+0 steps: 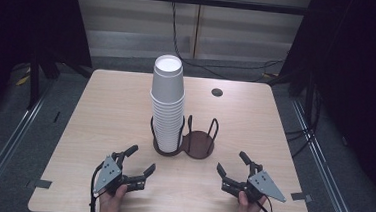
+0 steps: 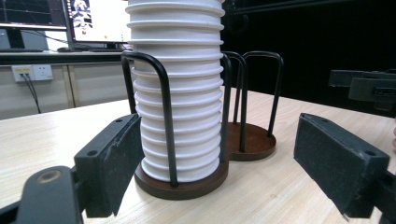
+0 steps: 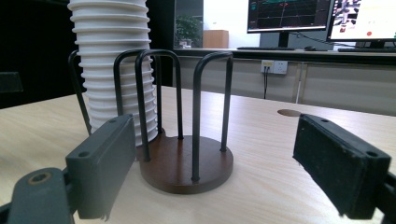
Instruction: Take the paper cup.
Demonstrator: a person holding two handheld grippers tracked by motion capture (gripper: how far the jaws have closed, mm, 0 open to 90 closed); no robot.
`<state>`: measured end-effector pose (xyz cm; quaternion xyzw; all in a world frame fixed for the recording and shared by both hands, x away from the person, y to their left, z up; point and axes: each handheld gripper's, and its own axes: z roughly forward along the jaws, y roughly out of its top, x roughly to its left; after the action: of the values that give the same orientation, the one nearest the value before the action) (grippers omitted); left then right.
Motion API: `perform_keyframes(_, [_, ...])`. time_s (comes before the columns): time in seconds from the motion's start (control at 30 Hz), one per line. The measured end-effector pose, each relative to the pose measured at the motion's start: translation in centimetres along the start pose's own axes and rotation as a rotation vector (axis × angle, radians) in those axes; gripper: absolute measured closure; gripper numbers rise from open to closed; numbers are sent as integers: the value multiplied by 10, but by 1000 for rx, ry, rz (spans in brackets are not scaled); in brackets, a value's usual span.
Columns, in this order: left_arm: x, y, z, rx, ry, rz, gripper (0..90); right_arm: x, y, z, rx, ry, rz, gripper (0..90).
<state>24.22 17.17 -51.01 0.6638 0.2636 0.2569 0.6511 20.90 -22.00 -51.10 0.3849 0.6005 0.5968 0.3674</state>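
My left gripper (image 1: 139,164) sits low at seven o'clock in the high view, held in my left hand (image 1: 113,201), its jaws spread wide with nothing between them. My right gripper (image 1: 233,165) mirrors it at five o'clock, in my right hand (image 1: 247,210), jaws equally wide and empty. Both point toward twelve.

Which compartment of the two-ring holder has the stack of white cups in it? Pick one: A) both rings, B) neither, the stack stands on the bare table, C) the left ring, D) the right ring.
C: in the high view the stack of white cups stands inside the left ring of the holder, while the right ring's brown base lies bare.
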Motion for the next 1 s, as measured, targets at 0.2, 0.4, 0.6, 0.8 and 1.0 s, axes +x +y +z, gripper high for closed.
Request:
perform_keyframes(0.2, [0,0,0,0,-2,0,156,0,0,-1,-3,-15,4,124])
perform_keyframes(0.4, [0,0,0,-2,-4,0,156,1,0,1,11,0,-11,124])
perform_keyframes(0.6, [0,0,0,0,-6,-1,157,-1,1,-2,16,4,6,123])
perform_keyframes(0.8, [0,0,0,-1,-6,0,156,-2,5,4,45,27,72,125])
perform_keyframes(1.0, [0,0,0,-1,-9,0,156,-1,11,8,108,21,107,132])
